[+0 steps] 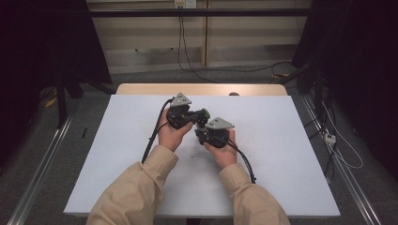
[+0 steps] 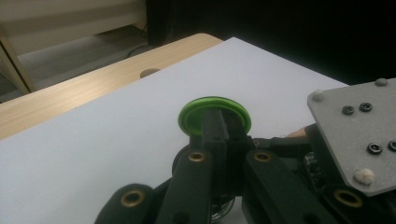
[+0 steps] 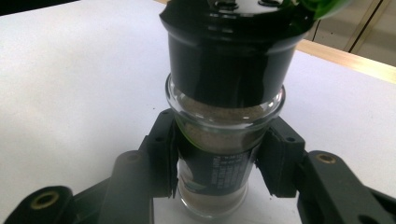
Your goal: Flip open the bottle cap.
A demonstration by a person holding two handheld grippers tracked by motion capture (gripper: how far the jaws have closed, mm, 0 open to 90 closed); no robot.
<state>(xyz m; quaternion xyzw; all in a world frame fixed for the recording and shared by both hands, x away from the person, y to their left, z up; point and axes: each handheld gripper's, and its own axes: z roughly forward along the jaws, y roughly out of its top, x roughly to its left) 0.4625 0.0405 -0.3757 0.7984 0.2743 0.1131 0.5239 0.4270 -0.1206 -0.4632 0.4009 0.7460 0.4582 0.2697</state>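
Glass spice jar (image 3: 218,154) with a dark label, a brownish powder filling and a wide black grinder top (image 3: 229,56) stands upright between the two black jaws of the right gripper (image 3: 217,158), whose pads press against its clear body from both sides, so that gripper is clamped on the jar below the black top. In the right gripper view the jar's base sits just above or on the white tabletop (image 3: 70,70); which of the two cannot be told. At the upper right corner of that view a sliver of green shows beside the grinder top. In the left gripper view, the left gripper (image 2: 223,122) has its jaws drawn narrow, pinching the round green plastic lid (image 2: 215,114) edge-on at its near side, with the lid's rim standing up beyond the fingertips; the grey three-cornered plate of the other gripper (image 2: 355,135) lies close at the right. From the high view, both hands in tan sleeves (image 1: 141,183) meet over the middle of the white tabletop (image 1: 281,154), the left gripper (image 1: 202,114) reaching across toward the right gripper (image 1: 202,132), the two nearly touching, the green lid (image 1: 205,112) showing as a small green spot between them. Black cables trail back from each gripper toward the near edge. Beyond the white sheet a strip of pale wooden table (image 1: 202,89) shows, then grey floor and a wall with hanging cords.
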